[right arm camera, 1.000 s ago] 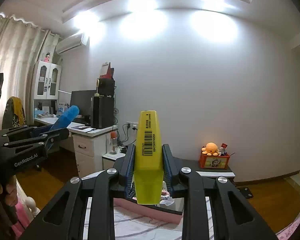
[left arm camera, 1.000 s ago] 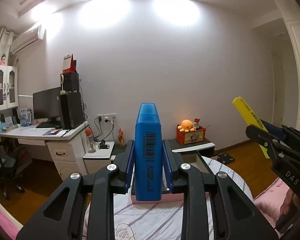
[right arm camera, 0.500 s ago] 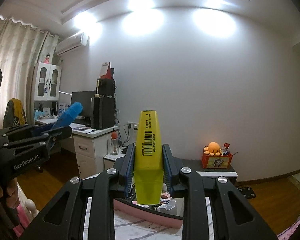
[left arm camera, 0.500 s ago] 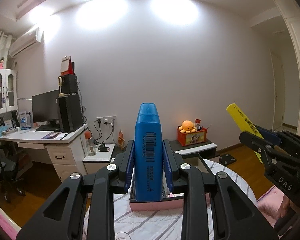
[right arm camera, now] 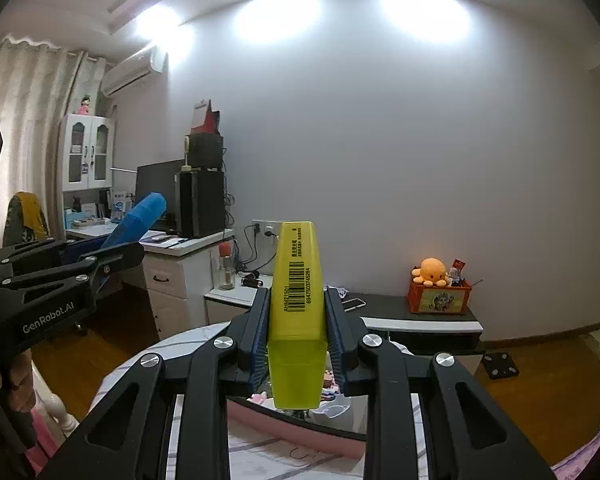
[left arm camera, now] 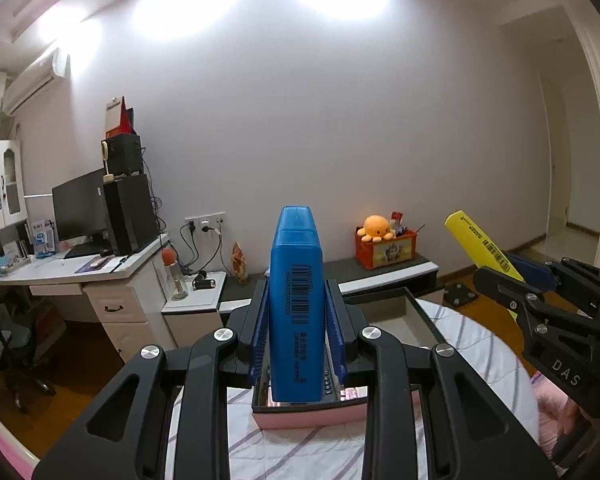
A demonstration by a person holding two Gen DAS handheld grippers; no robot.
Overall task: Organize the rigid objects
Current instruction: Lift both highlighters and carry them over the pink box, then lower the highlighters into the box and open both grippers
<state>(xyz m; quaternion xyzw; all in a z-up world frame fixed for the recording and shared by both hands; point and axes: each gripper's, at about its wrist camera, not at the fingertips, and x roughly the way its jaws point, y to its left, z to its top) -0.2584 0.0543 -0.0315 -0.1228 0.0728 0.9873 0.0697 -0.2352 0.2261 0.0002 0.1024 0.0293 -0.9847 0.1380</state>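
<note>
Blue highlighter [left arm camera: 296, 300]: I am holding it upright in my left gripper [left arm camera: 297, 334], jaws clamping its sides.
Yellow highlighter [right arm camera: 298, 304]: my right gripper [right arm camera: 298, 336] is pinching it, cap end up.
Pink box [left arm camera: 308, 416]: it is lying open on the striped table [left arm camera: 300, 452], just beneath both grippers.

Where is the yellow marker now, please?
The yellow marker is clamped in the right gripper, above the pink box; the left view shows it at right.
</note>
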